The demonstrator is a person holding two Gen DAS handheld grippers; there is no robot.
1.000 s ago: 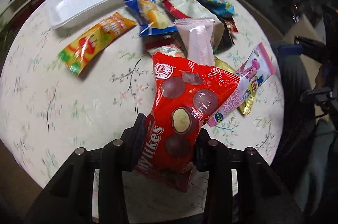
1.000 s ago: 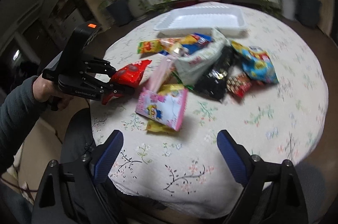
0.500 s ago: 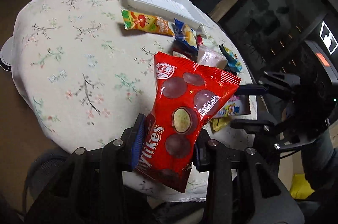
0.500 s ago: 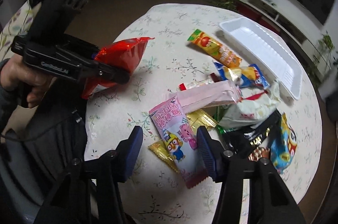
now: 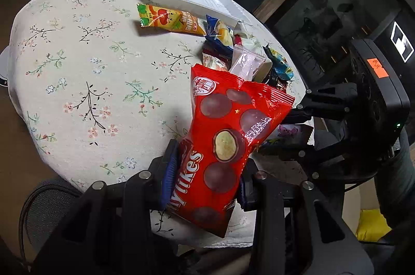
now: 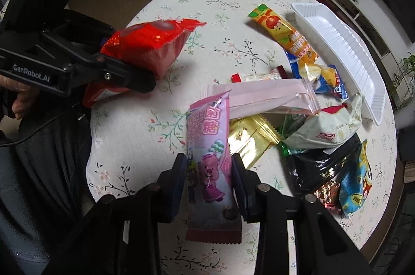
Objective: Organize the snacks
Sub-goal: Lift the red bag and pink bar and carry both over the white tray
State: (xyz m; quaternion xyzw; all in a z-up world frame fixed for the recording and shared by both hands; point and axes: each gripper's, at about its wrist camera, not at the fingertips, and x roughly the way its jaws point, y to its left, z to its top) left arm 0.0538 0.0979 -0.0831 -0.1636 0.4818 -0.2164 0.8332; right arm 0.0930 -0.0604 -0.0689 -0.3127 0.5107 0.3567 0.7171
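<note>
Pink candy pack [image 6: 208, 158] | between right claw [image 6: 208, 171] pads, gripped

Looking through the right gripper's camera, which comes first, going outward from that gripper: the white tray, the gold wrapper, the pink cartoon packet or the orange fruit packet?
From the right gripper:
1. Pink cartoon packet, between its pads, which have just been closing on it.
2. Gold wrapper, just right of the pink packet.
3. Orange fruit packet, farther up the table.
4. White tray, at the far right edge.

I am seeing the red bag [image 5: 223, 145] covering most of the pink packet [image 5: 290, 131] at 3 o'clock; the gold wrapper [image 6: 249, 140] is lying half hidden under neighbouring packets.
</note>
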